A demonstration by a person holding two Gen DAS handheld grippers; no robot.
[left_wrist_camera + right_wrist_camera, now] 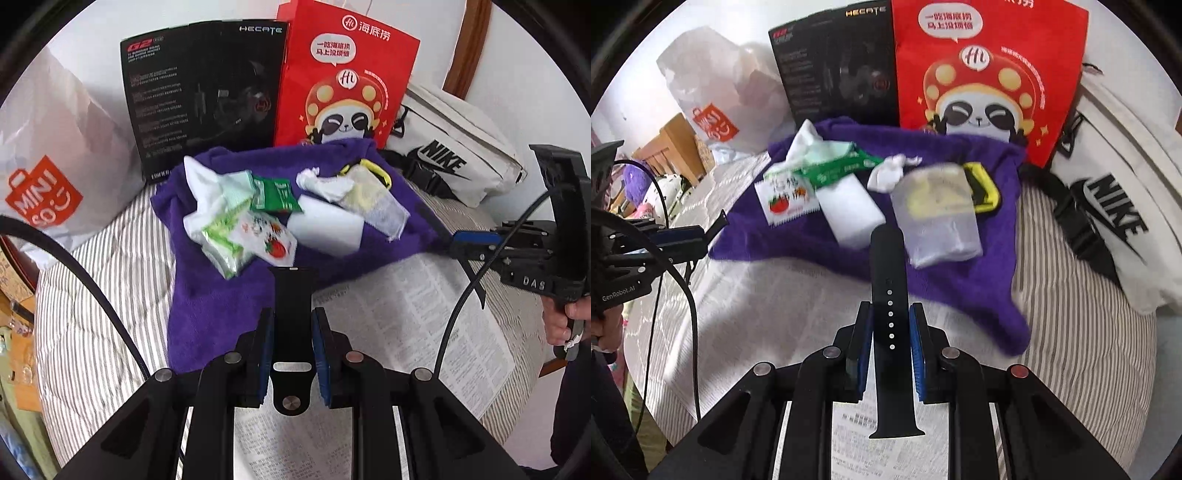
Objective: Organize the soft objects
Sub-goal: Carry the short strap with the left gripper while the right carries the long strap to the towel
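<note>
Both claws clamp black watch straps [891, 314] before HECATE box [207, 92] and NIKE bag [450, 158].

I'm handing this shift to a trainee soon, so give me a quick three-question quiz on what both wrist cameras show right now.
1. True or false: each gripper is shut on a black watch strap half.
2. Multiple choice: the white sponge block lies on A) the newspaper, B) the purple towel, C) the Nike bag.
3. Fill in: the strap half with a row of holes is in the ____ gripper.

Key
1. True: the left gripper clamps the buckle strap half, and the right gripper clamps the holed strap half.
2. B, the purple towel, not the newspaper or Nike bag.
3. Right.
</note>
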